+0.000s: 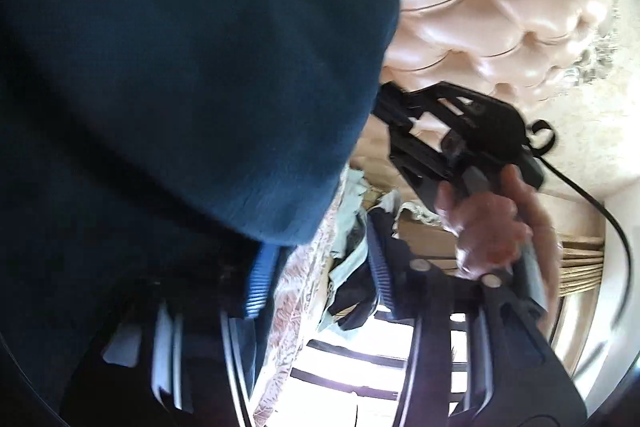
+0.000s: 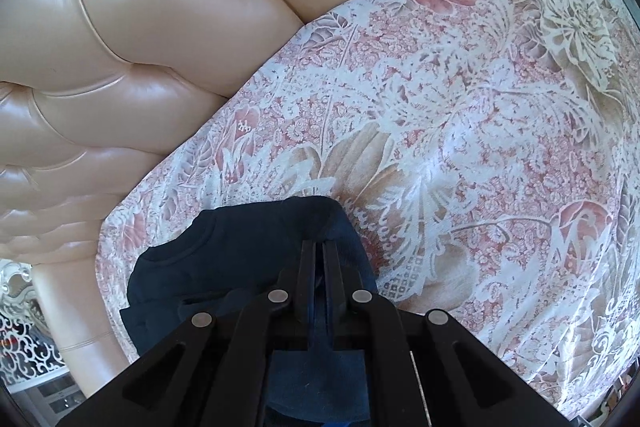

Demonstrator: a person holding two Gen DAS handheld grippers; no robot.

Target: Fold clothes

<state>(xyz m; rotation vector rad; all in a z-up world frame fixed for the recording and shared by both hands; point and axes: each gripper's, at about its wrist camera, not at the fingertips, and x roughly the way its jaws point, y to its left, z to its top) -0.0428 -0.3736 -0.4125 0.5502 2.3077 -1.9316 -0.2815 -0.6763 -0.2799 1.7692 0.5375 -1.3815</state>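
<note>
Floral bedspread (image 2: 460, 115) lies bare beyond right gripper (image 2: 319, 251) pinching navy garment (image 2: 240, 243).

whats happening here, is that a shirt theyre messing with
A person is working on a dark blue garment with a handheld gripper in each hand, over a bed with a floral pink-and-white bedspread and a tufted peach headboard. The right gripper is shut on a bunched edge of the cloth, held above the bedspread. In the left wrist view the same cloth hangs close to the lens, hiding most of the left gripper, so its grip is unclear. The garment is not folded yet.
</note>
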